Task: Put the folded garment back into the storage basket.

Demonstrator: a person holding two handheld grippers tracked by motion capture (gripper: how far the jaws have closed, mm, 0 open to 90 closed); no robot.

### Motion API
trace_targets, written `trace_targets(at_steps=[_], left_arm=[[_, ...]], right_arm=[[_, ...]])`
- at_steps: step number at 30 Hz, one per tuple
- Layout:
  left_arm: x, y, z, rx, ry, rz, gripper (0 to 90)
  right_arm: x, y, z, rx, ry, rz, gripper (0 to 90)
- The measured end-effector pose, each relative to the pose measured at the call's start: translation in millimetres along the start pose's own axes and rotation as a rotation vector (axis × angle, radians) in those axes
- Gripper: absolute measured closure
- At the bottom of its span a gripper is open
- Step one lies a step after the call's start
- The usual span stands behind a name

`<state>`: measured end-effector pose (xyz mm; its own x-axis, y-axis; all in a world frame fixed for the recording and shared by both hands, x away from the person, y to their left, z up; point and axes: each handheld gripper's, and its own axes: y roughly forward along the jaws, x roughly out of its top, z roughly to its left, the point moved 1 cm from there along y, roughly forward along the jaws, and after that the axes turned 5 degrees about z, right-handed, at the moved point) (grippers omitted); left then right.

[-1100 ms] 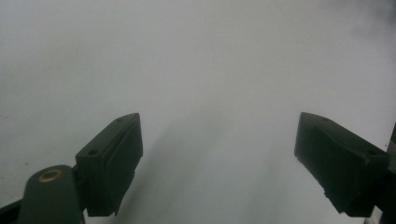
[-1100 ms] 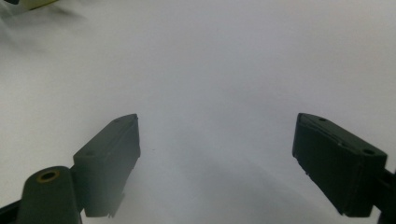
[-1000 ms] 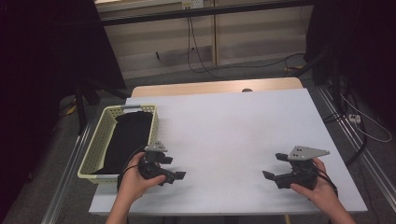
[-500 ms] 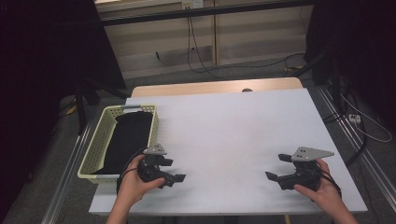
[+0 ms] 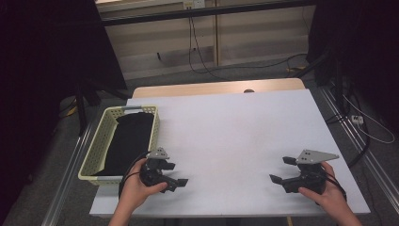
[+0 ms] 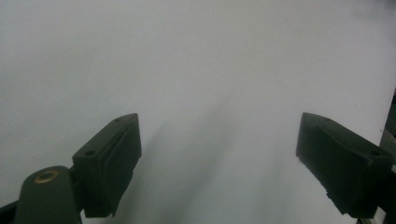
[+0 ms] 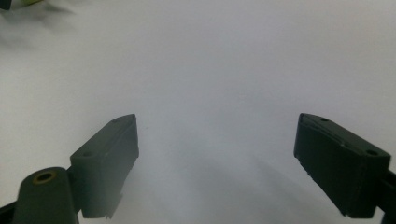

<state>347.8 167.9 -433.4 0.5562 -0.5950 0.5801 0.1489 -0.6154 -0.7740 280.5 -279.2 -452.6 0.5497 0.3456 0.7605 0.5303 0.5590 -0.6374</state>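
Both the left gripper (image 5: 178,174) and right gripper (image 5: 281,170) rest near on the white surface (image 5: 235,132), jaws wide apart, holding nothing. A basket (image 5: 96,146) with black cloth (image 5: 129,139) sits left.

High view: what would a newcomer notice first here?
The pale yellow perforated plastic basket at the table's left edge, with a black folded cloth lying inside it. On the white table top, two hands each hold a black claw, the left claw beside the basket and the right claw near the right corner, both open and holding nothing.

You get one high view looking forward and down; both gripper views sit close over the same white table (image 5: 226,127)
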Motion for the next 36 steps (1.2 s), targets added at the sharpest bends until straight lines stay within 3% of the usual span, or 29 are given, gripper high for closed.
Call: trace_targets(at_steps=[36], left_arm=[[-8.2, 3.7, -5.4, -0.015, 0.016, 0.015, 11.4]], right_arm=[[-10.2, -8.0, -6.5, 0.001, 0.016, 0.008, 10.9]])
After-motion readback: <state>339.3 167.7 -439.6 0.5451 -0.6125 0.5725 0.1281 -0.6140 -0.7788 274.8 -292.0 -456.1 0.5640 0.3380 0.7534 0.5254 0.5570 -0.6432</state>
